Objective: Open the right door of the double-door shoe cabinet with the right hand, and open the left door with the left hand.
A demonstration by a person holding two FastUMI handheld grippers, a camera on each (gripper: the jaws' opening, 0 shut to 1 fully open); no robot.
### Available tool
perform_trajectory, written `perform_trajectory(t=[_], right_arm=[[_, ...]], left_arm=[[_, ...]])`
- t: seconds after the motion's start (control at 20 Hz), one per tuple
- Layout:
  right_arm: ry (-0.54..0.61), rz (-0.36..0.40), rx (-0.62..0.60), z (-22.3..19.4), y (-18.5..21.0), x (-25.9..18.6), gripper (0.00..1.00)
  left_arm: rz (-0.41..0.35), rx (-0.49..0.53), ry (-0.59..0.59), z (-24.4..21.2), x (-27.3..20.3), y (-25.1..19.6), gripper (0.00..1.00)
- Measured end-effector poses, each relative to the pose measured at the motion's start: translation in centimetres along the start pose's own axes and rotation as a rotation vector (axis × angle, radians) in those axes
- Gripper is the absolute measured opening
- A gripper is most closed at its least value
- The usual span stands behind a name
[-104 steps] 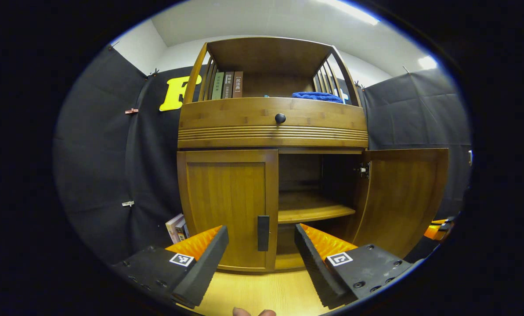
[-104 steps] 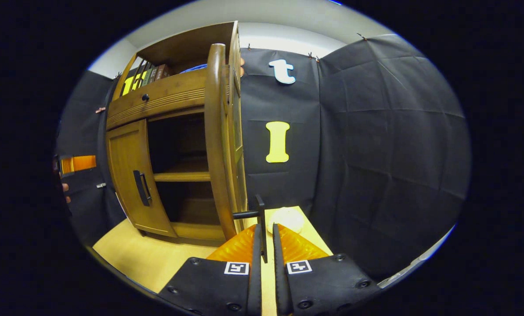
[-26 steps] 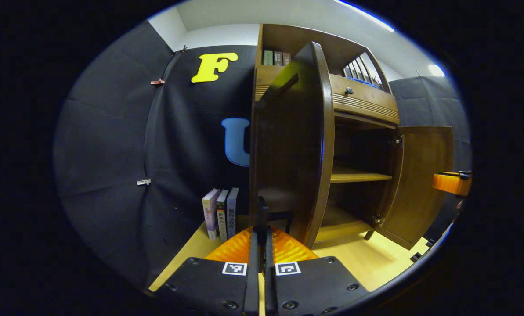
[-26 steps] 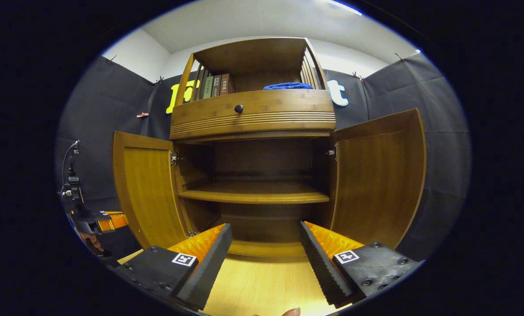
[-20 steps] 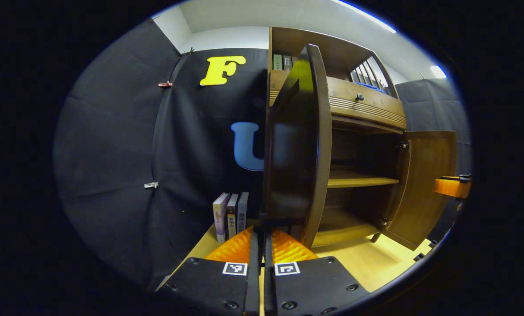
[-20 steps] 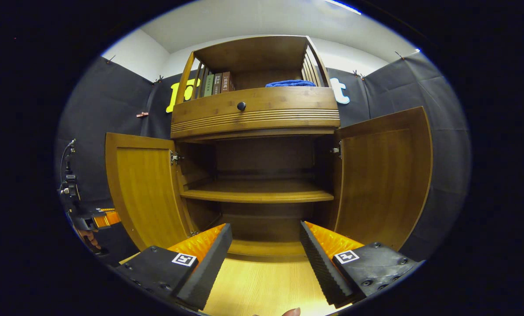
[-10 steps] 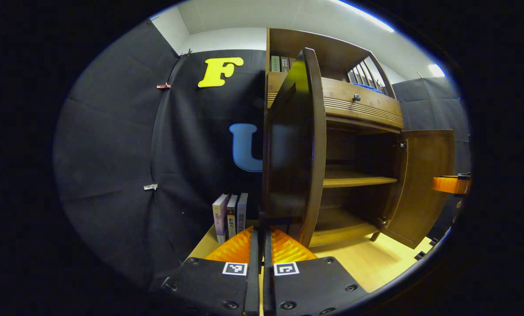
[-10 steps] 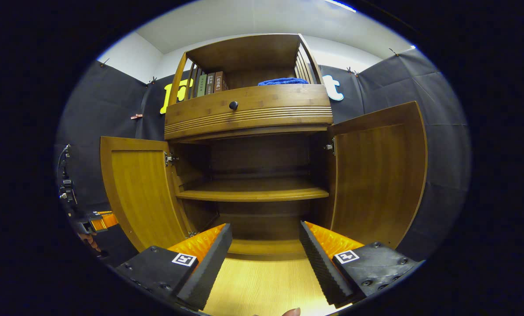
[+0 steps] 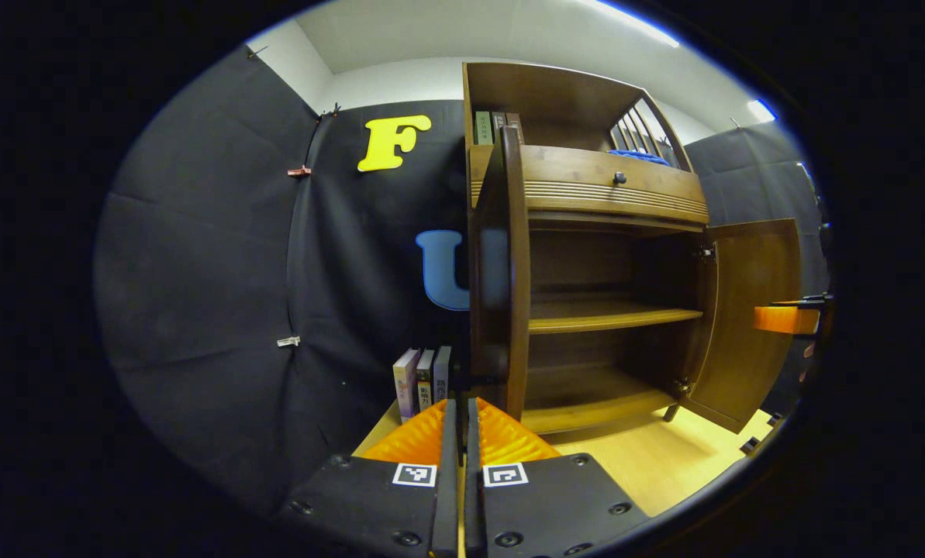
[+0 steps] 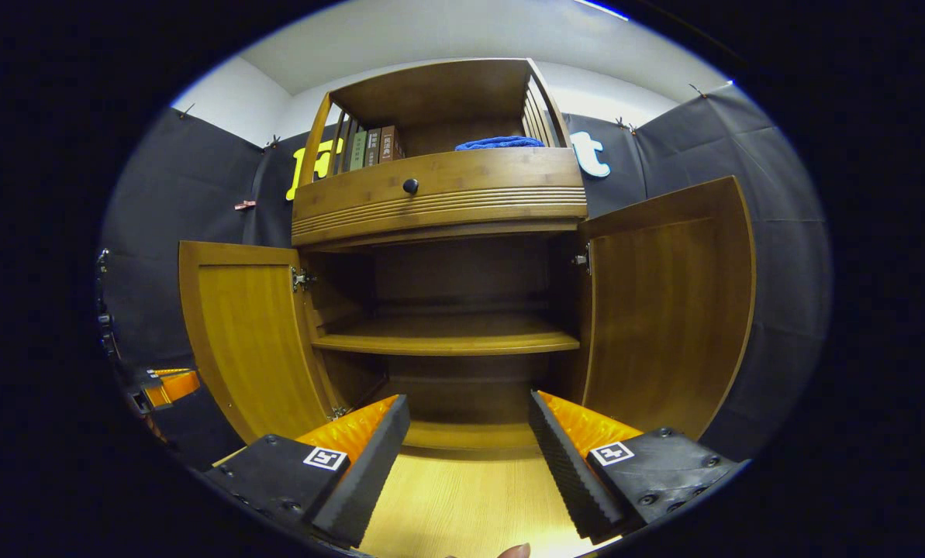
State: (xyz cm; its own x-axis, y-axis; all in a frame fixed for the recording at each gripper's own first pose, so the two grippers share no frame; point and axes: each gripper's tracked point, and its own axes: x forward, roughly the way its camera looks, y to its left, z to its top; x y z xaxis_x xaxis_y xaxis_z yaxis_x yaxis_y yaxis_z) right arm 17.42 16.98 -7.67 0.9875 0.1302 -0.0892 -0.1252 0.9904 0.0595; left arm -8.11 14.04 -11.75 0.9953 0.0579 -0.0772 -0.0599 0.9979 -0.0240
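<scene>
A: Nearest first. Left gripper (image 9: 455, 422): fingers pressed together with only a sliver between them, low in the left gripper view. A dark handle (image 9: 484, 379) on the left door (image 9: 501, 271) sits right at their tips; cannot tell if it is pinched between them.

B: And the right one?

A: Right gripper (image 10: 468, 434): fingers spread wide, holding nothing, above the pale wood tabletop (image 10: 462, 504). A fingertip (image 10: 513, 551) of the person shows at the bottom edge of the right gripper view.

B: Where do the doors stand?

A: Shoe cabinet (image 10: 446, 310) straight ahead of the right gripper, both doors swung out. Left door hangs open at the left, inner face showing; right door (image 10: 667, 310) open at the right. From the left gripper view the left door is seen nearly edge-on, just past the fingertips.

B: Anything inside, or in the way?

A: One middle shelf (image 10: 446, 341) across the opening. Above it a drawer front with a round black knob (image 10: 410, 186).

B: Surroundings?

A: Three books (image 9: 422, 380) stand upright on the tabletop left of the cabinet, near the left door's outer face. Up top, a row of books (image 10: 369, 147) at the left and a folded blue cloth (image 10: 499, 143) at the right. Black cloth wall (image 9: 198, 310) behind everything.
</scene>
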Motion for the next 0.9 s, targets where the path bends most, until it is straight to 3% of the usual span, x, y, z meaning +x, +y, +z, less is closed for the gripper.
perform_trajectory(t=[0.1,0.2,0.55,0.9], right_arm=[[-0.002,0.006,0.001,0.1,-0.2,0.2,0.98],[-0.003,0.011,0.003,0.3,-0.5,0.2,0.98],[-0.019,0.004,-0.007,1.0,-2.5,-0.2,0.98],[-0.023,-0.014,0.006,1.4,-4.6,0.0,1.0]], left_arm=[[-0.015,-0.003,-0.001,0.2,-1.2,-1.3,0.1],[-0.044,-0.006,-0.002,0.3,-1.9,-3.1,0.19],[-0.108,-0.038,-0.022,1.9,-1.8,-9.5,0.94],[-0.152,-0.019,-0.023,3.3,0.8,-15.6,0.92]])
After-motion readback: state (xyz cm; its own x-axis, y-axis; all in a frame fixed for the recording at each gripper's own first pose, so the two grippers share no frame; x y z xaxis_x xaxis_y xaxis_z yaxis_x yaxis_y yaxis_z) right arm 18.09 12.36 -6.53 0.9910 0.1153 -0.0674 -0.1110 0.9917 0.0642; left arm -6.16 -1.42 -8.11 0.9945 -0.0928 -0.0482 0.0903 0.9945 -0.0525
